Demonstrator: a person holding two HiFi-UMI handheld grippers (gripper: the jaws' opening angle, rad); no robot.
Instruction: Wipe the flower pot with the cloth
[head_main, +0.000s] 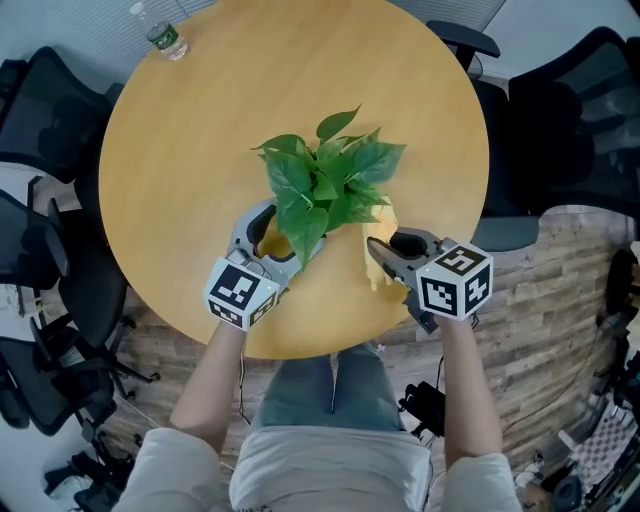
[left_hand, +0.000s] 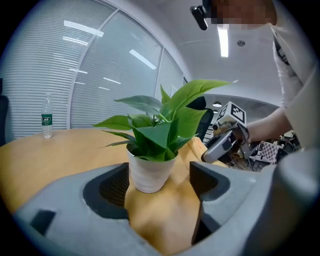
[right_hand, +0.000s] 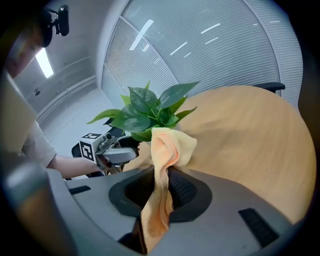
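1 flower pot (left_hand: 147, 175), 1 cloth (right_hand: 167, 145), 1 bottle (head_main: 160, 32), 1 table (head_main: 200, 150).

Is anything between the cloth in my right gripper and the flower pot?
Nothing solid. The cloth, clamped in the right gripper, seems to meet only the leaves overhanging the flower pot. The open left gripper flanks the pot.

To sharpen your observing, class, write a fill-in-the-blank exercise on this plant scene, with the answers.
The right gripper has its jaws shut on the ____.
The flower pot is ____ in colour.
The left gripper holds its jaws ____ on either side of the pot.
The water bottle stands on a table that is ____ in shape.
Missing words: cloth; white; open; round.
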